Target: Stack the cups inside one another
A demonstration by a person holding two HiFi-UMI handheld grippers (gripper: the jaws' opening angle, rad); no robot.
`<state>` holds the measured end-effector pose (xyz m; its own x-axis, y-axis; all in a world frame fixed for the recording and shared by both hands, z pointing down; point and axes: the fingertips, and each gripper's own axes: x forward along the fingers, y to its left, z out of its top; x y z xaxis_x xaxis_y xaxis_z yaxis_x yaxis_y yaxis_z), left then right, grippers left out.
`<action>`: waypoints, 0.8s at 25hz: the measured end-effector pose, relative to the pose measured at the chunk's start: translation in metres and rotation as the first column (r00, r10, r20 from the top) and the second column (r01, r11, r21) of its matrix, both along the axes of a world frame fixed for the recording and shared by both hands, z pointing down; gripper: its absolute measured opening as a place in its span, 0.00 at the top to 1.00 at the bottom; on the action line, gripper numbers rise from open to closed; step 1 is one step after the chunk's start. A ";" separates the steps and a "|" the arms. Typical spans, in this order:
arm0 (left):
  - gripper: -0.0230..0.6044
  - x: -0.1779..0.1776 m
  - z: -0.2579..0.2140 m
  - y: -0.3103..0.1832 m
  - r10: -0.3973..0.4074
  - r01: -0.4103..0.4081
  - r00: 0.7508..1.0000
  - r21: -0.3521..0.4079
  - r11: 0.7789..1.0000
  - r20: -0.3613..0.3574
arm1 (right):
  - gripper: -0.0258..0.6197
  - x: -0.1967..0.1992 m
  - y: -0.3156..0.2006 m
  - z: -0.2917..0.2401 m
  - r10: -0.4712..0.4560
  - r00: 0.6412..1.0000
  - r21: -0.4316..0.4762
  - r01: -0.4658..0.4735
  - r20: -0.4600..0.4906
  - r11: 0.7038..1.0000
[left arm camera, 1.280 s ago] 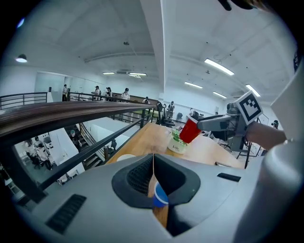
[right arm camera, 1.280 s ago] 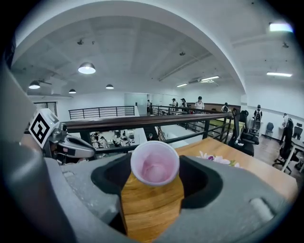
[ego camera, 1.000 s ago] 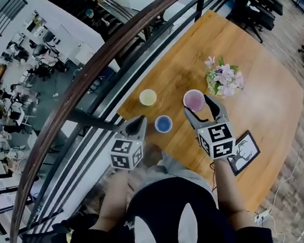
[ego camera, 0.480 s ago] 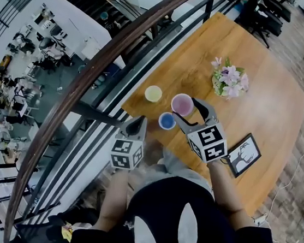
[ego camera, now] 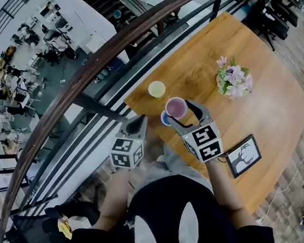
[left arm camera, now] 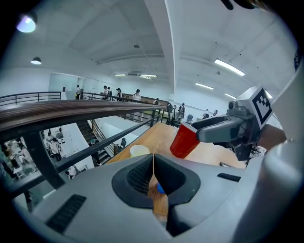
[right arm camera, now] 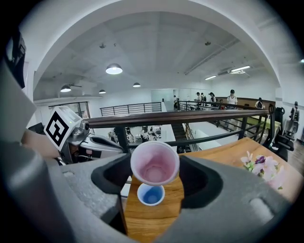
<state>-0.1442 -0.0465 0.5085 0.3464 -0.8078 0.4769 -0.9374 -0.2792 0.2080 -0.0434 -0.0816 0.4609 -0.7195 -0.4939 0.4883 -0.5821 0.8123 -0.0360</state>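
My right gripper (ego camera: 182,112) is shut on a red cup (ego camera: 175,107) with a pale pink inside and holds it tilted just above the blue cup (ego camera: 165,118), which stands on the wooden table (ego camera: 252,114) near its front edge. In the right gripper view the red cup (right arm camera: 155,163) hangs over the blue cup (right arm camera: 151,194), their rims apart. A yellow cup (ego camera: 156,89) stands a little further left. My left gripper (ego camera: 136,125) is shut and empty, off the table's edge by the railing. The left gripper view shows the red cup (left arm camera: 184,141), the yellow cup (left arm camera: 139,150) and a sliver of the blue cup (left arm camera: 160,190).
A bunch of pink flowers (ego camera: 233,82) stands at the table's middle right. A black picture frame (ego camera: 244,155) lies near the right front edge. A dark curved railing (ego camera: 90,83) runs close along the table's left side, with an open drop to a lower floor beyond.
My right gripper has carried the red cup leftward and slightly down, from beside the flowers to right above the blue cup. The left gripper has hardly moved.
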 end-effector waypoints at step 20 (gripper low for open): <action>0.93 -0.002 0.014 0.003 -0.034 0.034 0.999 -0.042 0.999 0.008 | 0.47 -0.015 0.009 0.078 -0.120 0.987 -0.149 0.104 -0.105 0.983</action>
